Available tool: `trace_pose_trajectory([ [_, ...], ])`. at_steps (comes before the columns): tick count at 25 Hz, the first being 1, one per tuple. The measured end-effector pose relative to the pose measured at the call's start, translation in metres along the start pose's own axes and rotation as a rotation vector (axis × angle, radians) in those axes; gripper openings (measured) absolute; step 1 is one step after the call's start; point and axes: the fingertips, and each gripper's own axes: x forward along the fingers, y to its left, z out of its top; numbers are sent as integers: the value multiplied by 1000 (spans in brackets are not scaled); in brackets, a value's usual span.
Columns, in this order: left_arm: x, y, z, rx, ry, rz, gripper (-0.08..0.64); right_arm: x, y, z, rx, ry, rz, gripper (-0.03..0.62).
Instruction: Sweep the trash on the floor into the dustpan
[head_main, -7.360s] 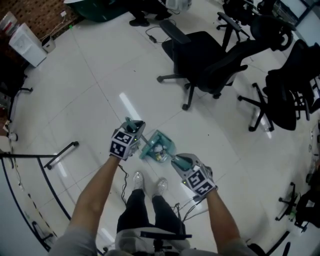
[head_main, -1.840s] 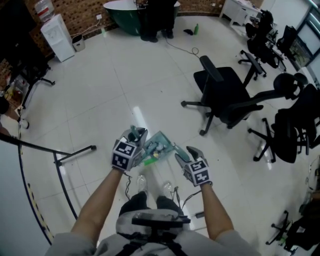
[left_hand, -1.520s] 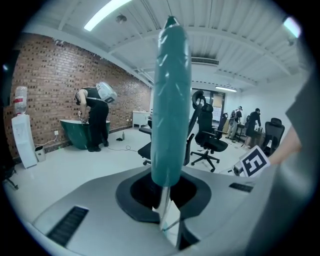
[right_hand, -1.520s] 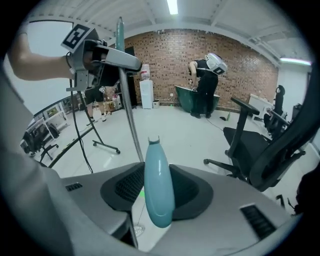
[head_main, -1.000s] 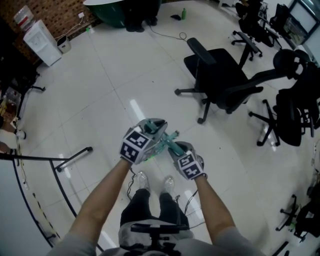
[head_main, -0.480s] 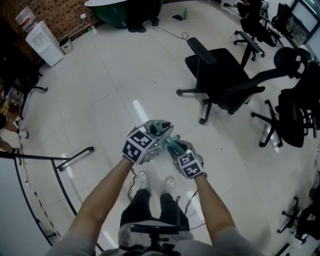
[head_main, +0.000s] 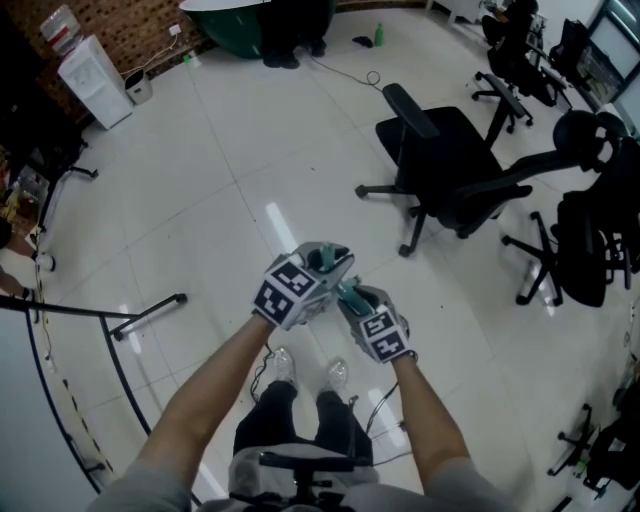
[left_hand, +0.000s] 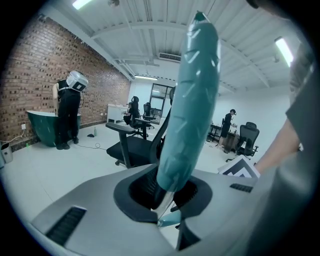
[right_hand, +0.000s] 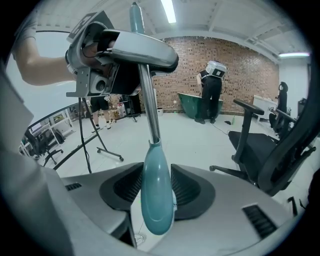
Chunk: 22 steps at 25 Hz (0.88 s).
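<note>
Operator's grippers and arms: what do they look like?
Light grey moulded shells on left gripper and right gripper, dark ribbed pads. Each carries a cube with black-and-white square markers. Thin dark cables hang below. Forearms bare; short grey sleeves. Both jaws just opened slightly, a teal handle between each.

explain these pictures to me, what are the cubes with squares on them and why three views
No robot here: a person holds a gripping tool in each hand; the patterned cubes are part of those. The head view looks down from the person's head at a white tiled floor with office chairs. The other two views come from cameras riding on each tool. The left tool grips a fat teal handle; the right tool grips a teal handle on a metal rod. Both pairs of jaws have just eased open slightly, with the handles between them.
</note>
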Motion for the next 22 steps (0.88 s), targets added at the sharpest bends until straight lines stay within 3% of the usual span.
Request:
trace_pose_trajectory([
  [2,-1,3,-1,-12,1,11,34,-6,-2,0,23,-25,-20,235],
  [5,0,3,0,-7,12,7,34,-25,-12,8,96,-88,-101,273],
  [12,-1,4,-5,30,54,-51,34,-98,18,37,330,-313,-483,278],
  [14,1,3,-8,45,69,-67,34,-94,43,30,382,-324,-502,278],
  [17,2,2,-16,69,96,-86,34,-63,70,9,448,-306,-463,278],
  [22,5,-12,-21,107,102,-128,34,-5,50,-48,567,-229,-477,278],
])
